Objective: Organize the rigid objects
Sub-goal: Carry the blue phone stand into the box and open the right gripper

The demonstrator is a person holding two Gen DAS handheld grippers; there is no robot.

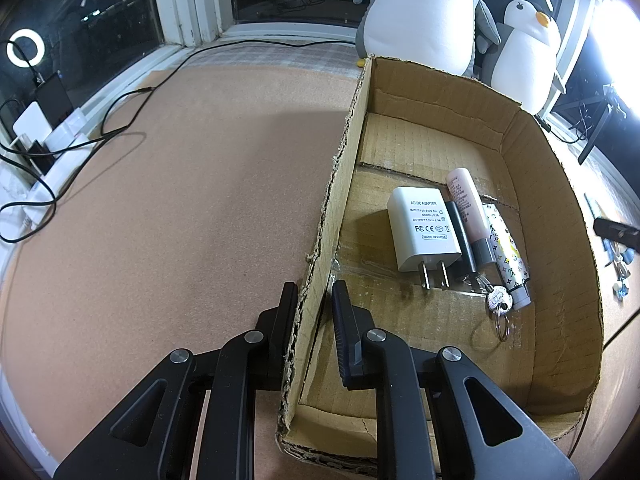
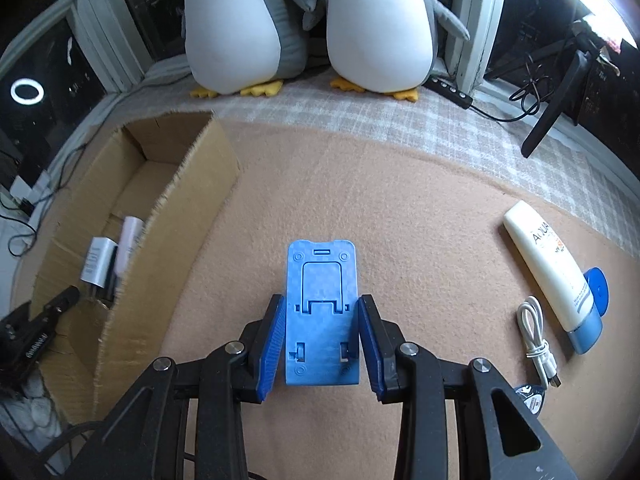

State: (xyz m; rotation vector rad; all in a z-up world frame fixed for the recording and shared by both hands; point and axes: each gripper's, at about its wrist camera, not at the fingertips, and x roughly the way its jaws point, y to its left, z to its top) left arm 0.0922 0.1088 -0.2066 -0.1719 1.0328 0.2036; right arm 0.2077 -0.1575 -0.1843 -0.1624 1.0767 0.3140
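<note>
A cardboard box holds a white AC adapter, a pink tube, a patterned lighter and keys. My left gripper straddles the box's left wall, one finger on each side, closed on it. In the right wrist view a blue phone stand lies flat on the mat between the fingers of my right gripper, which close against its sides. The box is at the left there.
A white sunscreen tube and a coiled white cable lie right of the stand. Two plush penguins stand at the back. Black cables and chargers lie at the far left by the window.
</note>
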